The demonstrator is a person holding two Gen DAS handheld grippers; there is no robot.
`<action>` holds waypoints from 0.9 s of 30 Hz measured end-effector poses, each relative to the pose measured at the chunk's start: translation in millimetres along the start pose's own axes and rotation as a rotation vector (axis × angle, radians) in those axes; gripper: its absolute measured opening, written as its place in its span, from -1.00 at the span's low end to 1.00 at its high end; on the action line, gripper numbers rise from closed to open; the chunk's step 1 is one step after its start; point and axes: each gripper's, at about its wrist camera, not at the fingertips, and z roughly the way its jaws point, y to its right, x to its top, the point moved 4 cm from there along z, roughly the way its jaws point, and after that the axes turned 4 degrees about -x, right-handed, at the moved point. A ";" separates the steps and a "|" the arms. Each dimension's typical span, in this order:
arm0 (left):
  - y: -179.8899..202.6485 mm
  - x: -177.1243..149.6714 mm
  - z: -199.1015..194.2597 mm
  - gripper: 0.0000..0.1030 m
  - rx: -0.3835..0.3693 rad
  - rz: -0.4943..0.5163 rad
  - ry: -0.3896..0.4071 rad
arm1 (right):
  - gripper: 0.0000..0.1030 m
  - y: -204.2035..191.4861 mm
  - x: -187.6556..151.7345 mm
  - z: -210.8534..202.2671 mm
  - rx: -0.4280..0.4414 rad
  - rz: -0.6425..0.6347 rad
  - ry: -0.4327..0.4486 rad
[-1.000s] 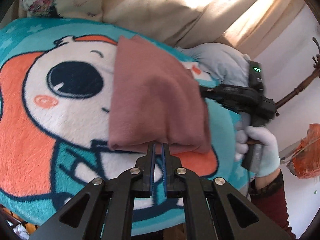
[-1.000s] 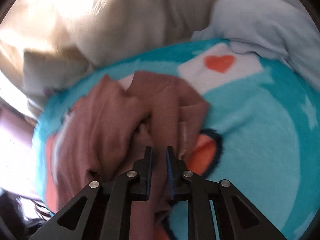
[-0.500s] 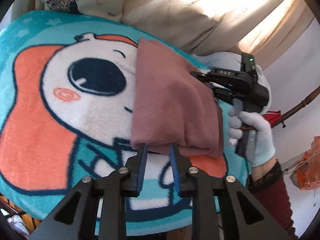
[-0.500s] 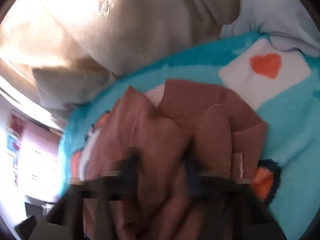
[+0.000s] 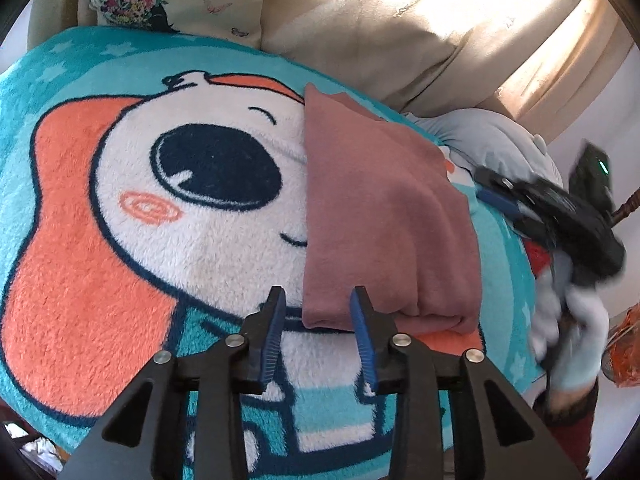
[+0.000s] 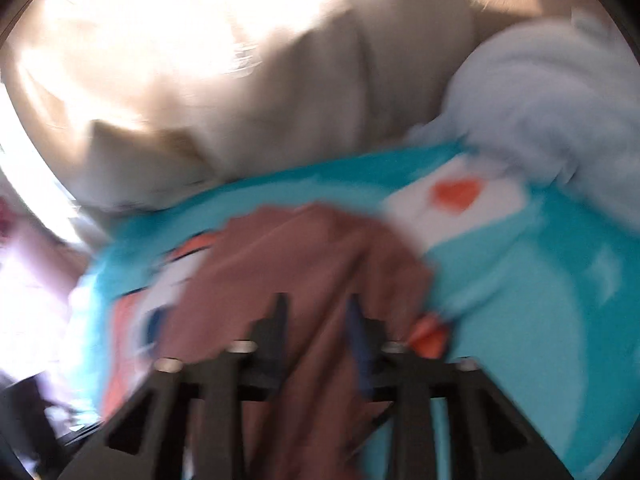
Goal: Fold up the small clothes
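Note:
A dusty-pink garment (image 5: 384,216) lies folded into a long rectangle on a teal cartoon blanket (image 5: 120,208). My left gripper (image 5: 318,320) is open and empty, just in front of the garment's near left corner. My right gripper (image 5: 500,196) shows at the right of the left wrist view, held in a white-gloved hand, off the garment's right edge. In the blurred right wrist view the right gripper (image 6: 318,316) is open over the pink garment (image 6: 320,256), with nothing between its fingers.
A beige sofa back (image 5: 400,28) and a floral cushion (image 5: 168,0) rise behind the blanket. A pale blue plush bundle (image 5: 500,144) lies at the far right, also in the right wrist view (image 6: 540,92). The blanket's front edge drops off below my left gripper.
Both grippers opened and let go of the pink garment, which now lies folded on the blanket. The left gripper pulled back a little; the right gripper swung away to the right.

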 end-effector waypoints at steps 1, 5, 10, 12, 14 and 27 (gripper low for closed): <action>-1.1 0.4 0.4 -0.33 -0.001 -0.006 0.003 | 0.07 -5.5 -10.0 -1.9 0.048 0.007 -0.011; -1.8 -4.1 -1.4 -0.33 0.000 -0.012 0.004 | 0.07 -21.5 -46.1 13.3 0.151 0.024 -0.075; -6.1 -9.7 -12.2 -0.32 0.017 -0.001 0.008 | -0.92 -20.5 -70.4 27.0 0.195 0.025 -0.129; -9.1 -9.2 -16.8 -0.28 0.029 0.008 0.018 | -0.92 -18.8 -72.0 8.1 0.189 0.019 -0.092; -8.1 -5.9 -17.1 -0.28 0.028 0.013 0.019 | -0.92 -14.2 -76.3 -18.8 0.190 0.019 -0.062; 28.8 12.4 61.5 -0.16 0.084 0.146 -0.060 | -0.28 13.9 -72.1 -57.5 0.080 0.022 0.002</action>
